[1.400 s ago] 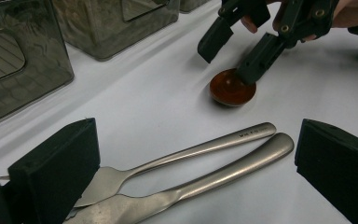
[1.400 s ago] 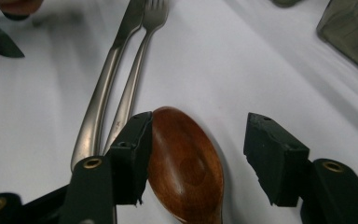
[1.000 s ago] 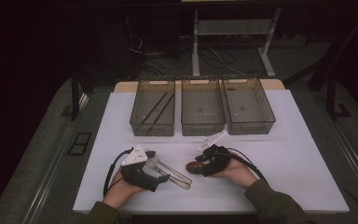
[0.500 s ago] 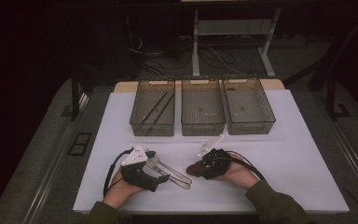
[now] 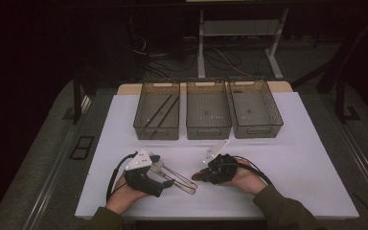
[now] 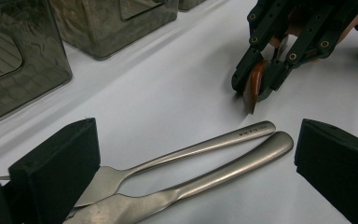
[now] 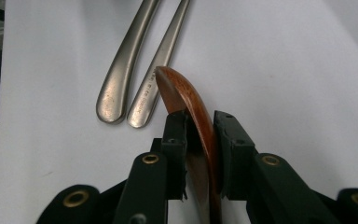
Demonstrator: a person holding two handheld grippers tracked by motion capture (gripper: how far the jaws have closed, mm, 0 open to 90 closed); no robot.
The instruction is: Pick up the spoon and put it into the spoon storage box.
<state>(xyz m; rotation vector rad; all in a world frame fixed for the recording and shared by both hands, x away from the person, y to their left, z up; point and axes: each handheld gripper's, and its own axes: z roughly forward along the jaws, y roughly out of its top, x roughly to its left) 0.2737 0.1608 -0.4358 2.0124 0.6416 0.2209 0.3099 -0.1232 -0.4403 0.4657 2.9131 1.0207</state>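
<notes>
A white table top (image 5: 297,158) is set in a dark room. Three smoked bins (image 5: 207,115) are lined up at its far edge; dark sticks are seen in the left one. A wooden spoon (image 7: 193,116) is pinched by the right gripper (image 7: 200,135), whose jaws have just been closing. A fork and spoon (image 6: 205,158) are straddled by the wide-open left gripper (image 6: 196,158).

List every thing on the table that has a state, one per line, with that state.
Right gripper: jaws have just been closing, now shut on the wooden utensil.
Wooden utensil: on edge between the jaws.
Left gripper: open, astride the two metal handles, not pressing them.
Metal fork: flat on the table.
Second metal utensil: flat beside the fork.
Left bin: holds dark sticks.
</notes>
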